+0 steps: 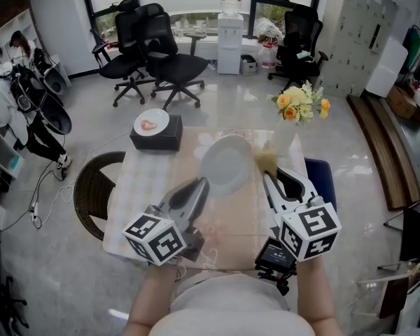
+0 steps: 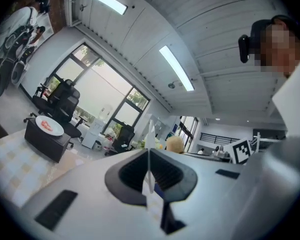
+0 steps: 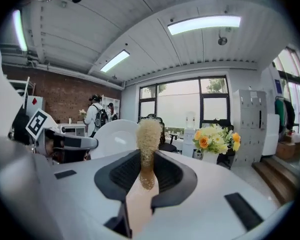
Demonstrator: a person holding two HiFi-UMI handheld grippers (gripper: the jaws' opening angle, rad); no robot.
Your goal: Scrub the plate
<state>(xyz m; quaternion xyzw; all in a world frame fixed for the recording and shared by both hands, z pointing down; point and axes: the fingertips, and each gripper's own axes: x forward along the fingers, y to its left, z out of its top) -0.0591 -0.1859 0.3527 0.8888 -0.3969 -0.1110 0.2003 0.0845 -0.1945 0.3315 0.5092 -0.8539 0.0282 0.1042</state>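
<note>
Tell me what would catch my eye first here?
The left gripper holds a round white plate up over the middle of the table. Beside it, the right gripper clamps a tan fibrous scrubber. A yellow-and-orange flower bouquet stands at the table's far right corner.

White left gripper (image 1: 201, 185) and right gripper (image 1: 267, 179), black ribbed pads (image 3: 121, 172), black-and-white marker cubes (image 1: 158, 239)

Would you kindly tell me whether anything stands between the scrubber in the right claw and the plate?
Nothing visible does. The left claw holds the white plate up by its rim. The loofah scrubber in the right claw sits at the plate's right edge, with no object between them; contact cannot be told.
</note>
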